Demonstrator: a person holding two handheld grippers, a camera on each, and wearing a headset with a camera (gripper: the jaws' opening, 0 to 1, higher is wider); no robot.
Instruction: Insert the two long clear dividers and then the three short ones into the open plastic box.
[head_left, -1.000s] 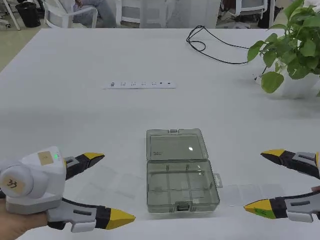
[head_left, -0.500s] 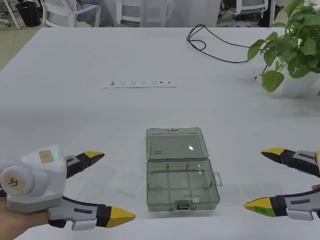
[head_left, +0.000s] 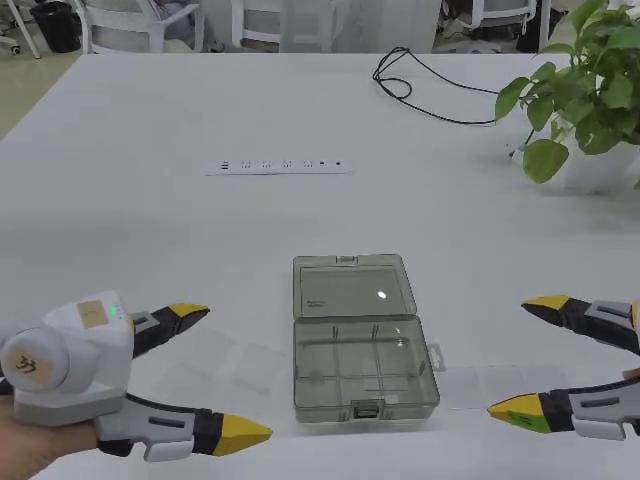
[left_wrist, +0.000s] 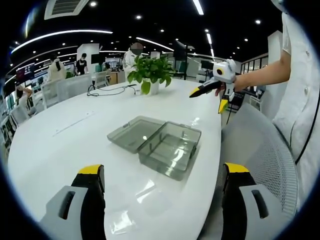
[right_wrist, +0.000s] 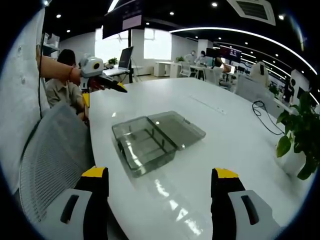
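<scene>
Plastic box (head_left: 330, 395) is noted open near the middle of the white bench (head_left: 150, 220), tinted grey-green and see-through; its lid (head_left: 352, 290) is laid back flat on the far side, joined along the hinge edge; faint lines are seen crossing the interior, but whether these are seated dividers cannot be told. Clear dividers (head_left: 245, 365) are made out lying flat on the bench just left of the box, and further clear pieces (head_left: 485, 385) just right of it; their number and lengths cannot be resolved. Left gripper (head_left: 220, 372) is held low at the near left, jaws spread wide with nothing gripped; in the head view the left-hand pieces are seen beyond its tips, apart from the box. Right gripper (head_left: 530, 357) is held at the near right, jaws likewise spread wide and empty, near the right-hand pieces. Recorded further back: a power strip (head_left: 280, 167); a black cable (head_left: 430, 95); a potted plant (head_left: 585, 100) at the far right.
</scene>
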